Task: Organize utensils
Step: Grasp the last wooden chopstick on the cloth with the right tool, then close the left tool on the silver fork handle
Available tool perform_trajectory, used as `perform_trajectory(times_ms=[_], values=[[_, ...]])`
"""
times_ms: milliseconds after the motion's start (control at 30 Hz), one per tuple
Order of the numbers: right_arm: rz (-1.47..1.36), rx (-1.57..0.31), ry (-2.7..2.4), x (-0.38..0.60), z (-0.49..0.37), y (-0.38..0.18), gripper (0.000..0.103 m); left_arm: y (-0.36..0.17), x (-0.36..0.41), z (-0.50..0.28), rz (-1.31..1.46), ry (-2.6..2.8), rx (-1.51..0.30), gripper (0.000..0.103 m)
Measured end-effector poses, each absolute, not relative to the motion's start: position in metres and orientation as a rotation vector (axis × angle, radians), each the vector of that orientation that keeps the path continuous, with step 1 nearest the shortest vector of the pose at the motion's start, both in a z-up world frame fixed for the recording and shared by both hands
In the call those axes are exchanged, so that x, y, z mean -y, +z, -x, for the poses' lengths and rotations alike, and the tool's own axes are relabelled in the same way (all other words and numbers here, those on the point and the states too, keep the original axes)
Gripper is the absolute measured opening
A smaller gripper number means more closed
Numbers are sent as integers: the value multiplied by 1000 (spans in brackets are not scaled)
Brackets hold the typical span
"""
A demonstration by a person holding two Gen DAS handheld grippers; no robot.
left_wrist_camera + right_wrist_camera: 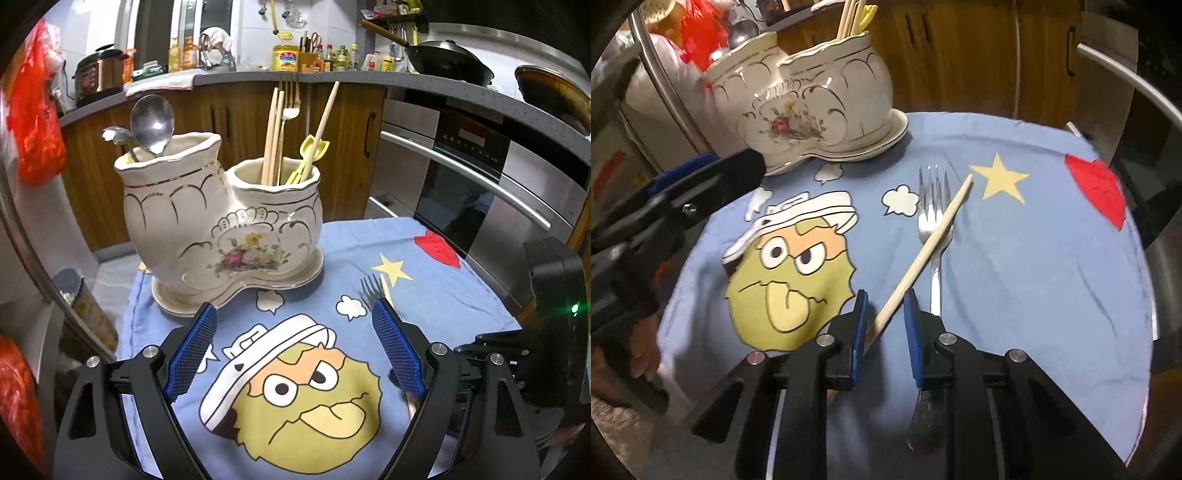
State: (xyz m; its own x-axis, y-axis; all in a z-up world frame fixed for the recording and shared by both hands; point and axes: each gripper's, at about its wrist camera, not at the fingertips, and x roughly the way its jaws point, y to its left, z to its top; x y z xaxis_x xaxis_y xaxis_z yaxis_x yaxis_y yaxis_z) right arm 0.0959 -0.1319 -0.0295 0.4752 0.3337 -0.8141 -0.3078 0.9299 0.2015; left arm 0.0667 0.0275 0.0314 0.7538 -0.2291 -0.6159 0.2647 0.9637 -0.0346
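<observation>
A cream two-pocket ceramic utensil holder (221, 229) (812, 99) stands at the back of a blue cartoon cloth (450, 295) (1034, 266). Its tall pocket holds spoons (152, 123). Its low pocket holds chopsticks, a gold fork and a yellow utensil (314, 147). A silver fork (934, 221) (371, 288) lies on the cloth with one wooden chopstick (923, 254) slanting across it. My right gripper (885, 295) stands narrowed around the chopstick's near end, which rests by the left pad with a gap to the right pad. My left gripper (294, 308) is wide open over the cloth, holding nothing.
An oven with a steel handle (480, 173) stands to the right and wooden cabinets (240, 122) behind. The counter carries a wok (447, 61), bottles and a rice cooker (98, 74). Red bags (35, 110) hang at the left above a bin (85, 306).
</observation>
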Motion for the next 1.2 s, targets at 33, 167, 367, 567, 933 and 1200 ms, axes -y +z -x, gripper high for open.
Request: perform_trajectory(times_ms=[33, 167, 367, 567, 933, 1200], values=[[-7, -992, 373, 128, -95, -30, 20, 31, -27, -66, -59, -273, -664, 86], [116, -930, 325, 110, -88, -33, 20, 32, -26, -61, -83, -281, -654, 86], [120, -883, 317, 113, -84, -36, 13, 29, -31, -63, -75, -277, -671, 86], [-1, -903, 354, 137, -85, -30, 6, 24, -36, -67, -56, -270, -695, 86], [-97, -814, 374, 178, -80, 2, 6, 11, -11, -77, -52, -318, -747, 86], [-200, -767, 297, 232, -96, 8, 6, -12, 22, -86, 77, -388, -882, 80]])
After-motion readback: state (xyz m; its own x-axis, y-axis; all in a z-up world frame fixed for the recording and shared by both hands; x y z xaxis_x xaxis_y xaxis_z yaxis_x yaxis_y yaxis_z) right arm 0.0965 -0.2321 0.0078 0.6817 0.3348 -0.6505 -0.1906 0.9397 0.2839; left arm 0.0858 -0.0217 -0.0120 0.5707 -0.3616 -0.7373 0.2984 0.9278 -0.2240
